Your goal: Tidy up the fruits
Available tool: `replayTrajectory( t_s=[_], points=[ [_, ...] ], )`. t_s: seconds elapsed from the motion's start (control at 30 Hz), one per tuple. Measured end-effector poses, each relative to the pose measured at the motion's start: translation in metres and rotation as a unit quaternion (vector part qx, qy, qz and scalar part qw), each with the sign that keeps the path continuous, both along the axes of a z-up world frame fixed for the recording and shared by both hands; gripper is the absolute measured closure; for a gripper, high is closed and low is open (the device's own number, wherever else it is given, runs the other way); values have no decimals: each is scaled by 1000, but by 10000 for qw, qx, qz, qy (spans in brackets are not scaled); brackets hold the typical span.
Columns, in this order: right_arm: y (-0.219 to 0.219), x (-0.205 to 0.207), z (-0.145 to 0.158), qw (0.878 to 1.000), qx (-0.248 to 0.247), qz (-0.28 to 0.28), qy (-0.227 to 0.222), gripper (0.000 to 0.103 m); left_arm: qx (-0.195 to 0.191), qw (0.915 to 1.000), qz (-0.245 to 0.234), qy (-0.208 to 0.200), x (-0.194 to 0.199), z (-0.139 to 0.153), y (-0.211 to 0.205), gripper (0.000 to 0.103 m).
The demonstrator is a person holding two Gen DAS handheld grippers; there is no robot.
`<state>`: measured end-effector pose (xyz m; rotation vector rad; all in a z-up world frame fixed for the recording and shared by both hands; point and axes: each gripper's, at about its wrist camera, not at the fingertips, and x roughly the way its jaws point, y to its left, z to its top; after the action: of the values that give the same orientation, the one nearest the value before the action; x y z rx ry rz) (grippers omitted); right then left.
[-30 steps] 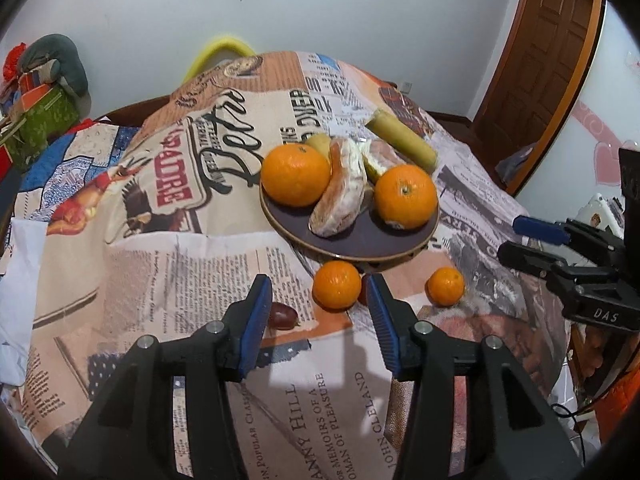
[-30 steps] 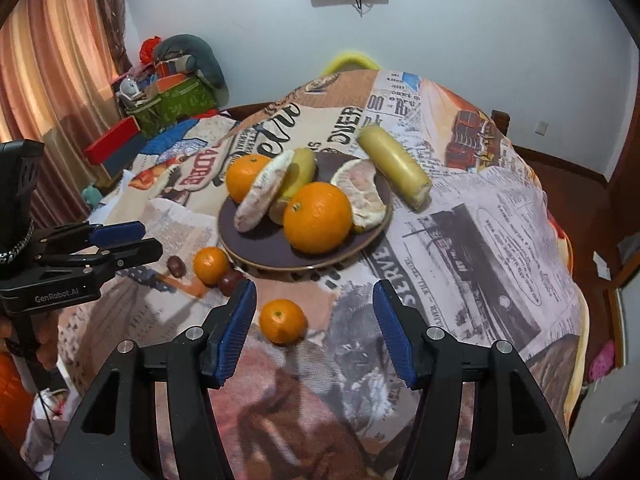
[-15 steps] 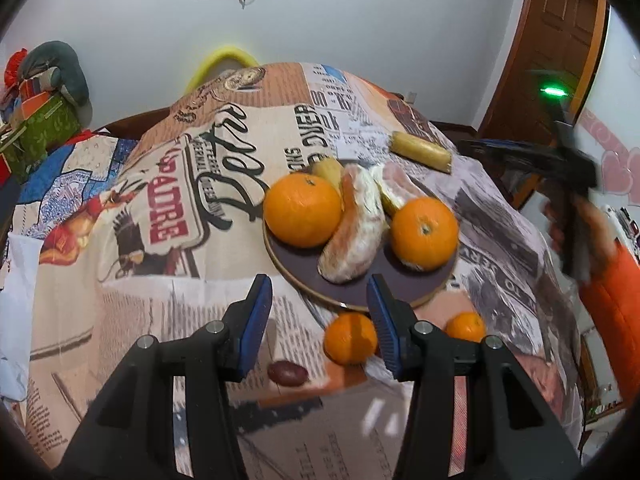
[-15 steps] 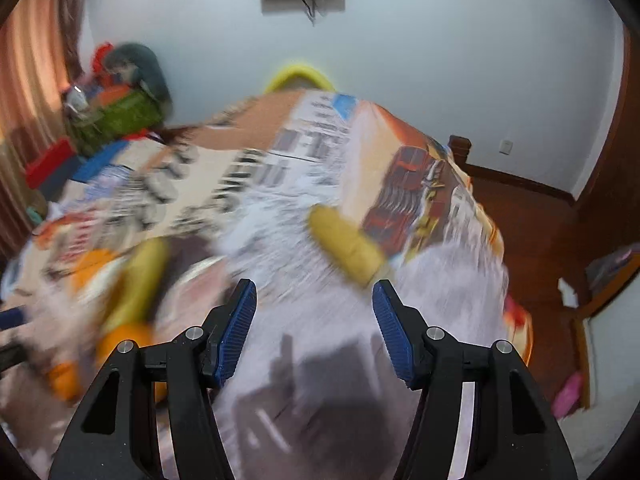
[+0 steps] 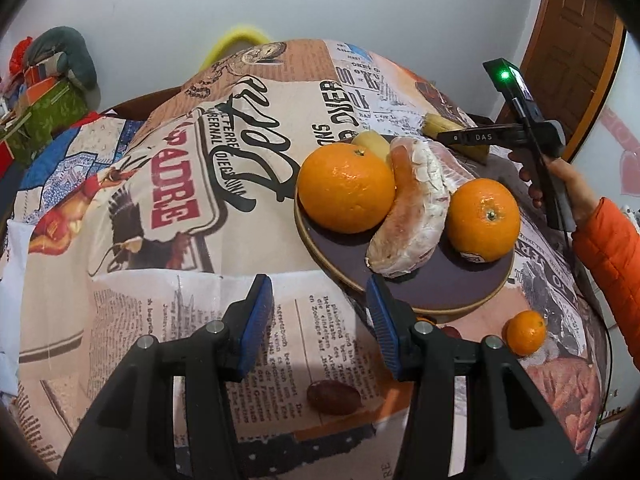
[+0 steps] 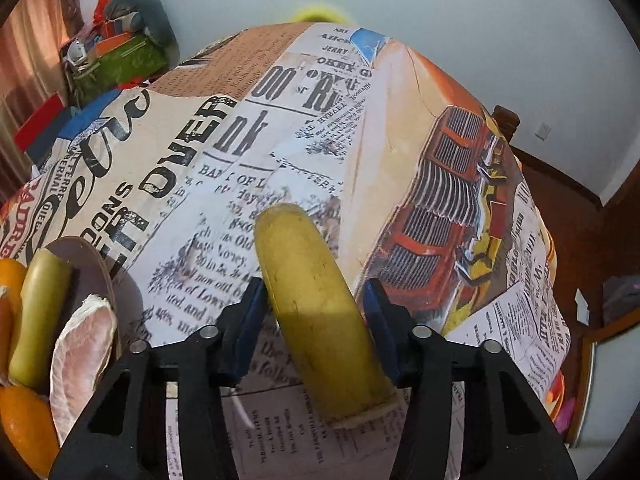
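So the right gripper (image 6: 314, 312) was down over the yellow banana piece (image 6: 316, 312) lying on the newspaper-print cloth (image 6: 280, 128) covering the desk. Its blue pads (image 6: 378, 320) sat on either side of the fruit, spread apart, not squeezing it as far as I could tell. Just left of that was the dark plate (image 5: 440, 284), with a greenish banana chunk (image 6: 38, 316) and a peeled pomelo wedge (image 6: 80, 364) on it.

The left gripper (image 5: 320, 320) hung spread and empty over the cloth, right at the near rim of the plate. On the plate sat two big oranges, one at the left (image 5: 346, 190) and one at the right (image 5: 482, 220), with a large pomelo segment (image 5: 412, 212) between them. A small tangerine (image 5: 525, 332) lay off the plate on the cloth, and a reddish-brown date (image 5: 333, 397) lay closer, between the left gripper's arms.
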<state>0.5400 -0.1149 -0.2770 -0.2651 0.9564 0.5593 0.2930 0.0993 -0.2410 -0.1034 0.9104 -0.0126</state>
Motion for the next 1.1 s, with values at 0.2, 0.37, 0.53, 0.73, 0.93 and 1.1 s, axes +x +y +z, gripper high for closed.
replayTrajectory(
  t_s=[0.2,0.37,0.53,0.73,0.93,1.1],
  points=[
    [-1,-22,13,9993,318,-136,127,68,-60,9999,5,-154,-7,13,-4,54],
    [-5,-60,50,9976,690,-96,-33,69,35,9994,-3,-342,-19,32,-11,54],
    [2,-100,86,9955,919,138,-187,69,79,9987,-51,-494,-34,47,-17,54],
    [35,-122,90,9946,991,245,-189,69,52,9985,-3,-548,-40,51,-15,54],
    [68,-106,63,9977,645,231,13,68,-111,9981,70,-606,-43,50,-5,54],
    [85,-102,44,9987,306,377,150,65,-122,9983,79,-561,-38,44,-1,54]
  ],
)
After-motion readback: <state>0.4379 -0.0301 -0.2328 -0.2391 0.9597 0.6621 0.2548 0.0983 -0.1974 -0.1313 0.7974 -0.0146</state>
